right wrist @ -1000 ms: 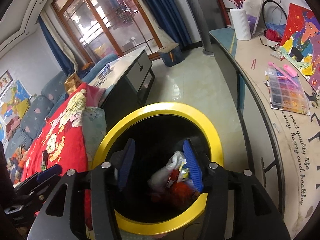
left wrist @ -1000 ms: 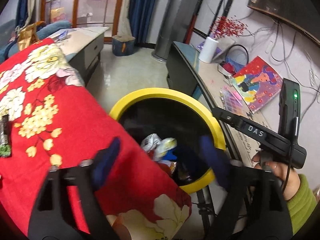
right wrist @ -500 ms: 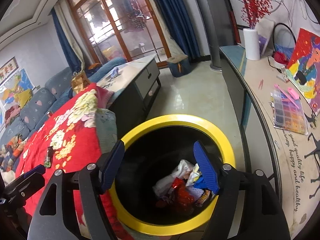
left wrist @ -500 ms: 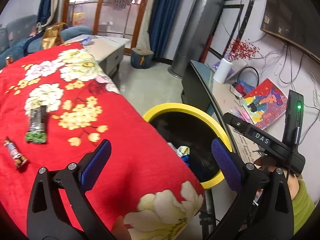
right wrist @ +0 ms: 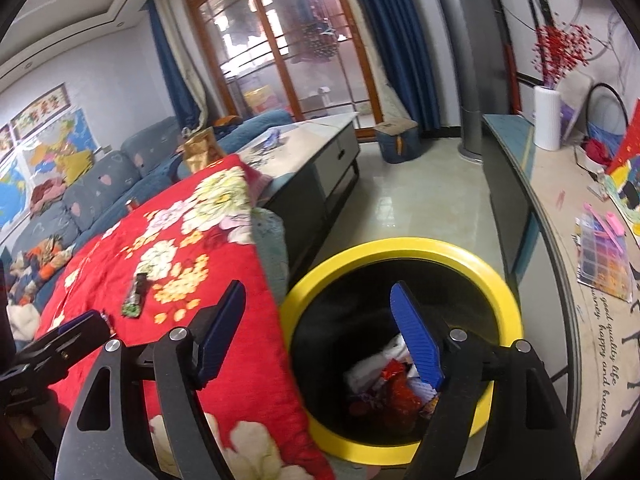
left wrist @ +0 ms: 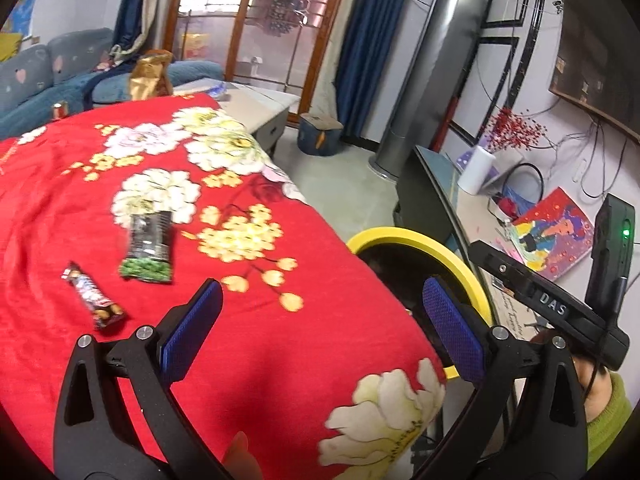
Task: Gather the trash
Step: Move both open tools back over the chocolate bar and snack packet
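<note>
A black bin with a yellow rim [right wrist: 408, 248] stands beside the red floral blanket [left wrist: 280, 332] and holds several wrappers [right wrist: 394, 380]. On the blanket lie a dark and green snack packet [left wrist: 149, 246] and a small brown candy bar wrapper [left wrist: 93, 297]. My left gripper [left wrist: 320, 328] is open and empty above the blanket's near edge, right of both wrappers. My right gripper [right wrist: 320, 328] is open and empty over the bin's left rim. The bin's rim also shows in the left wrist view [left wrist: 404, 236]. The packet also shows in the right wrist view [right wrist: 136, 296].
A long desk [right wrist: 560, 208] with a painting [left wrist: 554, 232], a bead tray [right wrist: 604, 264] and a white vase [right wrist: 547, 118] runs along the right wall. A grey coffee table [right wrist: 312, 148] and blue sofa [right wrist: 100, 184] stand beyond the blanket.
Both grippers have drawn back from the bin and swung left toward the blanket. The two wrappers on the blanket have come into the left wrist view. The right jaws have opened wider.
</note>
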A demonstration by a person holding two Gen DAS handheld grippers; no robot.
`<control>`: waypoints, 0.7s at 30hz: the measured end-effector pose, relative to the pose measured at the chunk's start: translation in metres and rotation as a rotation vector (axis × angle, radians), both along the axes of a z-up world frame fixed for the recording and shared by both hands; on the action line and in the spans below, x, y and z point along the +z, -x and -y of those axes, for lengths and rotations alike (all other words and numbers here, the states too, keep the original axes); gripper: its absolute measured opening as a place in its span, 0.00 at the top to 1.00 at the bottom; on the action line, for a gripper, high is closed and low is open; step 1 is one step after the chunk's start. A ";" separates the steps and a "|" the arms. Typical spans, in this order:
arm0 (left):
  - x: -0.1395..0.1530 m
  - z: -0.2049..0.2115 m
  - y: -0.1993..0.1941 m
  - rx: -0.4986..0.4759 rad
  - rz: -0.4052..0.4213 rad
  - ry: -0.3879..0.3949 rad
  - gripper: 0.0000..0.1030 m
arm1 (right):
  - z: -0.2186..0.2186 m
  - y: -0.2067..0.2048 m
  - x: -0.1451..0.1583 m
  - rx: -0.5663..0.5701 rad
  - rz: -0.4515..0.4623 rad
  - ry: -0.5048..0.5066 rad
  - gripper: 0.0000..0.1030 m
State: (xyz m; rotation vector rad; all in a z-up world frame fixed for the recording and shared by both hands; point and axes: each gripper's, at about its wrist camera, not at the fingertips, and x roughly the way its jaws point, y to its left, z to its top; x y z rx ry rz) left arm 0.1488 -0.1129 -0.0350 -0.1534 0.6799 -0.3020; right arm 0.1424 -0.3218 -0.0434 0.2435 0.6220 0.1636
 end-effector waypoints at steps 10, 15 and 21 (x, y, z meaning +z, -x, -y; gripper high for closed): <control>0.004 -0.035 0.005 0.079 0.020 -0.010 0.11 | -0.039 -0.001 0.003 0.092 0.004 0.023 0.27; 0.002 -0.057 0.005 0.132 0.013 0.001 0.11 | -0.056 0.000 0.003 0.132 0.006 0.033 0.27; 0.000 -0.077 0.006 0.181 0.005 0.017 0.11 | -0.073 0.000 0.004 0.169 0.003 0.039 0.27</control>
